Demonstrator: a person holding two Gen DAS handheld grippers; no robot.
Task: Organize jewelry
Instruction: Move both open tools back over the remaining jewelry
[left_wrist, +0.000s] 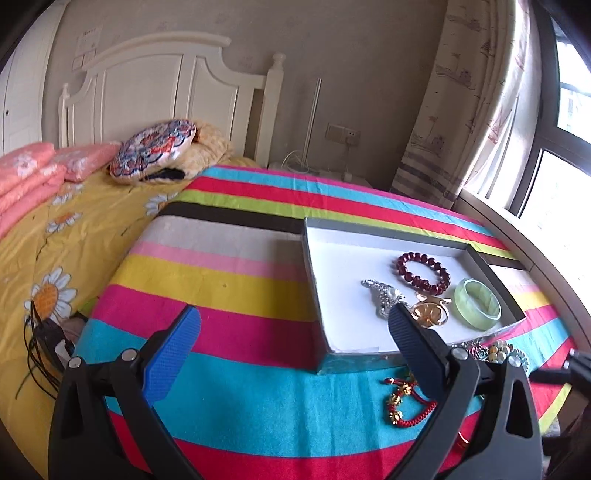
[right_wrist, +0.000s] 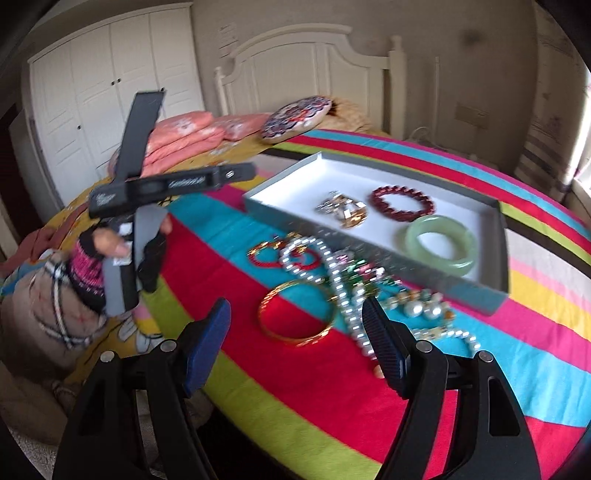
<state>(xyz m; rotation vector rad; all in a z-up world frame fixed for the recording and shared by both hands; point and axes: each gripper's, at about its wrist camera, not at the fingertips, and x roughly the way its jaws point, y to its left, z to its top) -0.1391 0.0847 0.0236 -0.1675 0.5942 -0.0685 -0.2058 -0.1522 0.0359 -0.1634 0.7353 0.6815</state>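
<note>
A shallow grey box with a white floor (left_wrist: 343, 266) (right_wrist: 291, 192) lies on the striped cloth. In it are a dark red bead bracelet (left_wrist: 423, 273) (right_wrist: 402, 203), a green jade bangle (left_wrist: 476, 303) (right_wrist: 439, 245), and a silver and gold piece (left_wrist: 428, 314) (right_wrist: 343, 210). Outside the box lie a red cord bracelet (left_wrist: 406, 402) (right_wrist: 291, 254), a gold bangle (right_wrist: 297, 317) and a pearl necklace (right_wrist: 347, 295). My left gripper (left_wrist: 295, 332) is open and empty beside the box. My right gripper (right_wrist: 295, 325) is open and empty above the gold bangle.
The striped cloth (left_wrist: 229, 288) covers a bed with a yellow flowered quilt (left_wrist: 55, 236), pink pillows (left_wrist: 29, 173) and a white headboard. The left hand-held gripper (right_wrist: 147, 192) shows at the left in the right wrist view. A curtain and window (left_wrist: 554, 110) are at the right.
</note>
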